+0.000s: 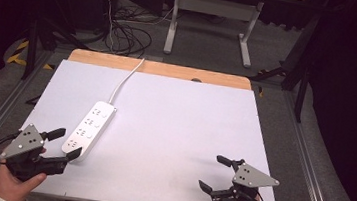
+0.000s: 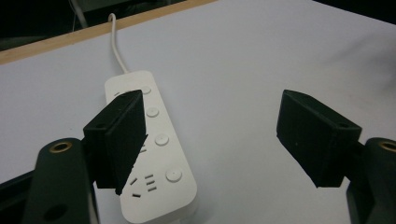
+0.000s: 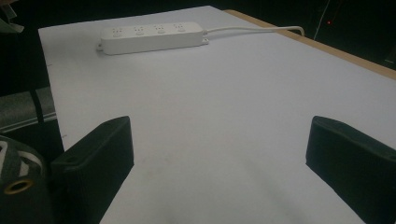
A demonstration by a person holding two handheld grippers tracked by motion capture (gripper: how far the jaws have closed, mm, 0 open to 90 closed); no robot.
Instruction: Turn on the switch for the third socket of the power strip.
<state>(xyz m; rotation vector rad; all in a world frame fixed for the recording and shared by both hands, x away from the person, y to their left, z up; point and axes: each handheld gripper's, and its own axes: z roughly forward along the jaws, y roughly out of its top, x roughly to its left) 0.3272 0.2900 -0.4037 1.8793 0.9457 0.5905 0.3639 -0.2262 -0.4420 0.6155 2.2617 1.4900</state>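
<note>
While the white power strip (image 1: 89,129) lies flat on the left part of the white-covered worktop (image 1: 178,130), its cord (image 1: 127,77) trailing off the far edge, the left gripper (image 1: 61,143) hovers at its near end with jaws spread wide and nothing between them, likely lined up to take that end. At the near right corner, well apart, the right gripper (image 1: 218,174) waits with jaws likewise open and empty
</note>
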